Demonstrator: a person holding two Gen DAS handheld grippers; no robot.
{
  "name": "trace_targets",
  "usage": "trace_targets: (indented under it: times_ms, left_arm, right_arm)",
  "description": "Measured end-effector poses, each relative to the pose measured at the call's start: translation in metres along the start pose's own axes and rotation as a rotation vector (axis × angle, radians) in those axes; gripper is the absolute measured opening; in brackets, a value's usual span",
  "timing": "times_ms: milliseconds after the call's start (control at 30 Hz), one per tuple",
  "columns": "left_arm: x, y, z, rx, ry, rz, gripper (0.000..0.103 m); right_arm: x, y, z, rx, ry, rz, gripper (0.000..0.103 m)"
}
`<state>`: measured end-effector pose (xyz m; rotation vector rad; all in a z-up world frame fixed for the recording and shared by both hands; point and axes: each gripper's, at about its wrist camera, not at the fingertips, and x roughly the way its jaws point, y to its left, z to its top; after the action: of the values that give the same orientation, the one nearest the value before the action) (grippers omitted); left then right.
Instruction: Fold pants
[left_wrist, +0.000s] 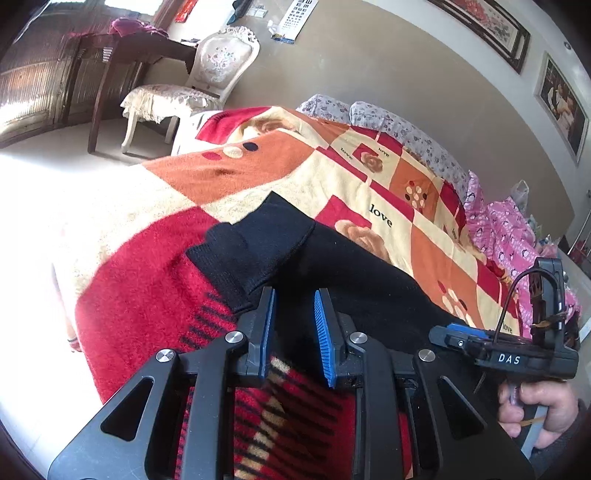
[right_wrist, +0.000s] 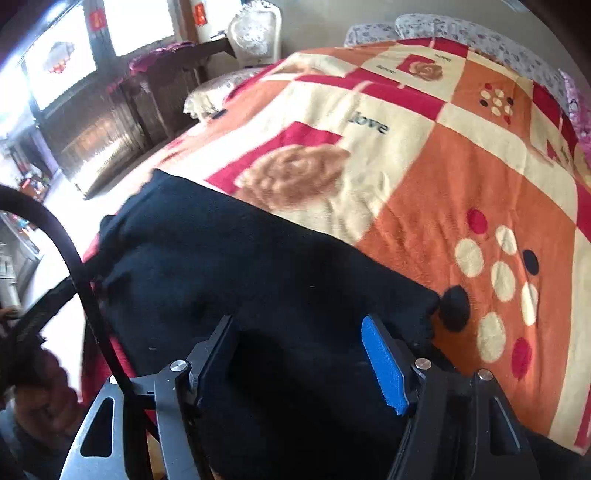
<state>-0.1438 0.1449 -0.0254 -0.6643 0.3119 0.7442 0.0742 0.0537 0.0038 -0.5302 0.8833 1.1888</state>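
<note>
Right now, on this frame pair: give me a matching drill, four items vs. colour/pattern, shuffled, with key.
Items:
1. pants
2. blanket
3. chair
4. claw pads

Looks:
A. blue, ribbed
B. white frame, floral back
C. plain black
D. red, orange and cream squares with "love"

Pairs: 1-C, 2-D, 3-B, 4-A

Plain black is shown by the pants (left_wrist: 332, 266). The blanket (left_wrist: 303, 173) is patterned in red, orange and cream checks, with tan roses, coloured dots and the word "love" in dark letters. Blue pads are carried on the black fingers (left_wrist: 325, 332). A pink printed quilt (left_wrist: 513, 229) is seen beyond.
</note>
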Motion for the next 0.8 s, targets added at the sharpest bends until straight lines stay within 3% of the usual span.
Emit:
trace_targets:
  times_ms: [100, 200, 233, 267, 367, 400, 433, 500, 567, 667, 733, 800]
  left_arm:
    - [-0.007, -0.001, 0.018, 0.015, -0.061, 0.015, 0.023]
    - [0.005, -0.002, 0.038, 0.026, -0.028, -0.015, 0.023]
    - [0.011, -0.004, 0.041, 0.046, -0.006, -0.025, 0.030]
    - [0.020, -0.005, 0.042, 0.074, 0.024, -0.029, 0.031]
    - [0.037, 0.012, 0.031, 0.032, 0.090, 0.098, 0.031]
    - [0.035, 0.017, 0.027, 0.025, 0.075, 0.074, 0.031]
    - [0.030, 0.016, 0.025, 0.040, 0.062, 0.090, 0.031]
    - [0.021, 0.008, 0.026, 0.058, 0.058, 0.117, 0.031]
    - [0.011, -0.007, 0.031, 0.088, 0.030, 0.084, 0.031]
    - [0.000, -0.054, 0.035, 0.177, -0.022, -0.008, 0.035]
    - [0.000, -0.094, 0.027, 0.236, -0.011, -0.144, 0.054]
    - [0.009, -0.129, 0.014, 0.281, 0.028, -0.281, 0.055]
  right_arm:
    - [-0.002, -0.012, 0.001, 0.076, -0.035, 0.051, 0.068]
    - [-0.001, -0.001, -0.004, -0.011, -0.063, 0.031, 0.081]
    - [0.000, 0.006, -0.008, -0.055, -0.082, 0.015, 0.084]
    - [0.001, 0.007, -0.009, -0.070, -0.096, 0.001, 0.084]
    - [0.000, 0.002, -0.009, -0.057, -0.096, 0.010, 0.084]
    - [-0.003, 0.000, -0.009, -0.049, -0.092, 0.023, 0.081]
    - [-0.006, -0.004, -0.007, -0.035, -0.094, 0.030, 0.072]
    - [-0.035, -0.018, -0.011, 0.028, -0.143, 0.027, 0.067]
    - [-0.076, -0.037, -0.025, 0.078, -0.245, 0.006, 0.067]
    - [-0.143, -0.080, -0.063, 0.184, -0.375, -0.100, 0.067]
    - [-0.184, -0.117, -0.100, 0.316, -0.447, -0.147, 0.068]
    - [-0.215, -0.153, -0.143, 0.494, -0.505, -0.143, 0.068]
